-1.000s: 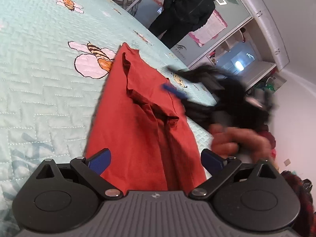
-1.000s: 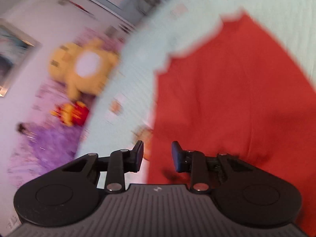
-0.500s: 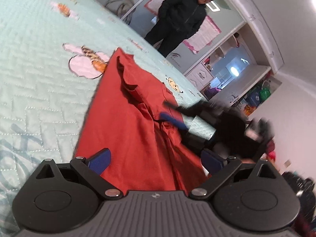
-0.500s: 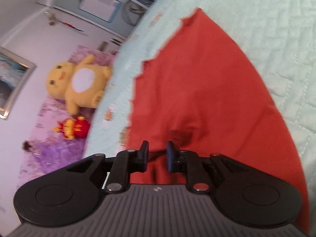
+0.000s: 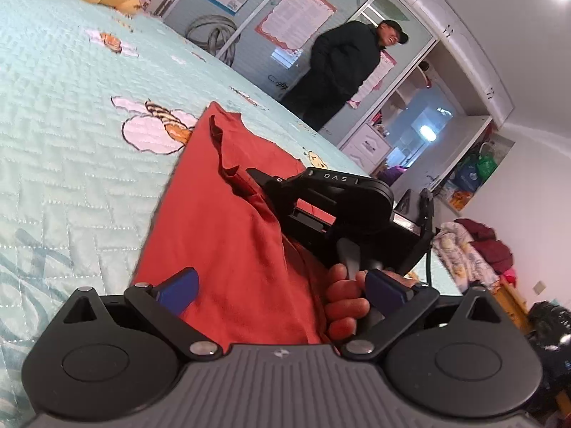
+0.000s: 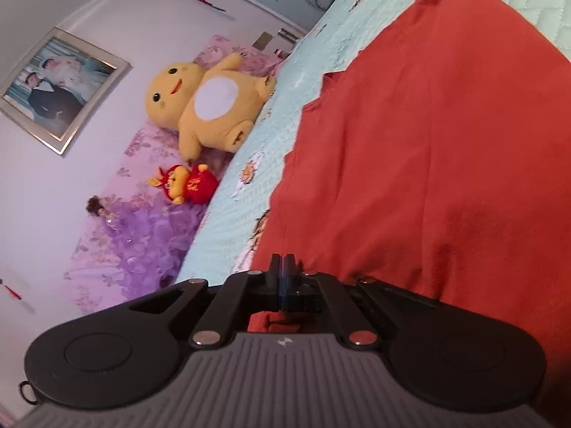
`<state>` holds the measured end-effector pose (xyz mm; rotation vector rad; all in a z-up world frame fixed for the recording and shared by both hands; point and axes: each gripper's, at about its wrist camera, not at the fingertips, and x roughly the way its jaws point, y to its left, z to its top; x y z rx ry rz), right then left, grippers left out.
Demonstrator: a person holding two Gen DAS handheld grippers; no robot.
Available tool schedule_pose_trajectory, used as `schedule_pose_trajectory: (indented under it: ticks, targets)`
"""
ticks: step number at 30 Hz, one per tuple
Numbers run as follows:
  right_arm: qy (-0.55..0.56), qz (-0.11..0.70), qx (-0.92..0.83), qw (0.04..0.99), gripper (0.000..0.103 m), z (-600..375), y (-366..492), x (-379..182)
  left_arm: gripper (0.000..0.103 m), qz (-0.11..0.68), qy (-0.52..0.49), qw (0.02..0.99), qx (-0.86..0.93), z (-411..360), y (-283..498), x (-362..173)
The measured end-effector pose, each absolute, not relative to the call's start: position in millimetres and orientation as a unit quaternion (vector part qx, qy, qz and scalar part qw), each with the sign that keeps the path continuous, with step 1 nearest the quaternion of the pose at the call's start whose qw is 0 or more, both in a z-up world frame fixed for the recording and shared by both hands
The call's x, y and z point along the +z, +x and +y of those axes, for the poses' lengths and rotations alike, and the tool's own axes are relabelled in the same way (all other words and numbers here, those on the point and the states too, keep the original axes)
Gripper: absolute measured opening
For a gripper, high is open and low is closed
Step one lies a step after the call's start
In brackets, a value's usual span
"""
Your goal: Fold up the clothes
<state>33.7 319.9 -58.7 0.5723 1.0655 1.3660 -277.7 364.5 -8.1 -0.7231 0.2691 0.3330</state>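
A red garment [image 5: 228,235] lies spread on a bed covered by a pale green quilt [image 5: 64,164] printed with cartoon bees. The left tool [image 5: 282,287] stands wide open above the garment's near edge, its blue-padded fingers [image 5: 178,287] well apart with red cloth showing between them. Just beyond, the right tool [image 6: 283,267] is pinched closed on a fold of the garment, which bunches up at its tips. A hand [image 5: 344,303] grips the right tool's handle. At the far end of the bed sits a yellow plush toy [image 6: 207,103], with a small red plush [image 6: 185,185] near it. A person in dark clothes [image 5: 342,71] stands beyond the bed.
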Motion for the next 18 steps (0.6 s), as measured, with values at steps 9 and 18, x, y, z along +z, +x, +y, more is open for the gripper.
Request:
schedule_pose_trajectory:
  ticks: [9, 18]
  targets:
    - [0.345, 0.455, 0.625, 0.532, 0.026, 305, 47, -54, 0.082, 0.197, -0.300, 0.914, 0.190, 350, -258, 26]
    - [0.471, 0.347, 0.552, 0.594, 0.052, 238, 90, -38, 0.076, 0.130, -0.244, 0.933, 0.229, 389, -178, 105]
